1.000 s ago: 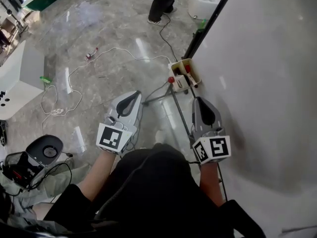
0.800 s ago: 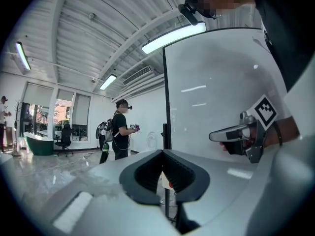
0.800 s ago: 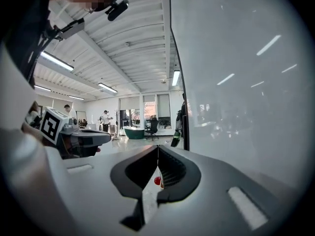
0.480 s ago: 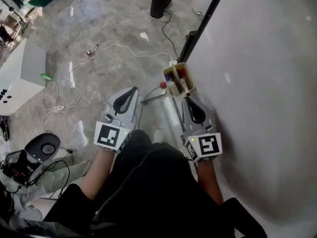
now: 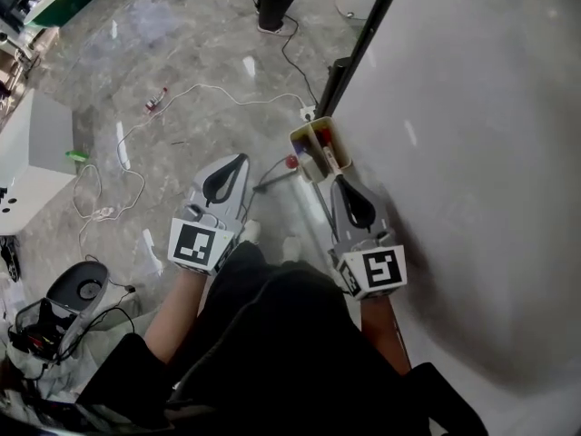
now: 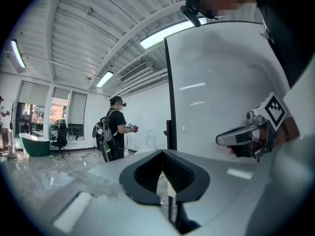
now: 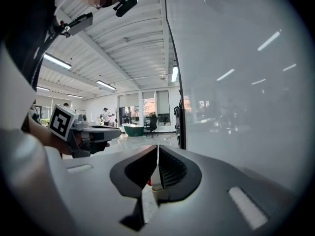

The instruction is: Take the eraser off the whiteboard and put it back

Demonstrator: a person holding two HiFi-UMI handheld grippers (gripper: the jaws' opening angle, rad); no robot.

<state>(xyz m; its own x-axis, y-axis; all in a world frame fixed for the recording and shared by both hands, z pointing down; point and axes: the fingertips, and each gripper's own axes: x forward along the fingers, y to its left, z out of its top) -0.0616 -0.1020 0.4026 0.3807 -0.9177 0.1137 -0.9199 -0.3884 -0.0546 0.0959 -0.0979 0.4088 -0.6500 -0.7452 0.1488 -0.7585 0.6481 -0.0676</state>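
Both tongs closed, nothing held. Left tongs (image 5: pixel 238 160) hang over the floor (image 5: pixel 182 53), tips together in the left gripper view (image 6: pixel 162 157). Right tongs (image 5: pixel 339 183) sit beside the whiteboard (image 5: pixel 472 153), tips just short of the beige tray (image 5: pixel 296 142) at its edge, and are pinched shut in the right gripper view (image 7: pixel 157 149). Markers (image 5: pixel 327 151) are in the tray. Eraser is possibly in there too, too small to confirm.
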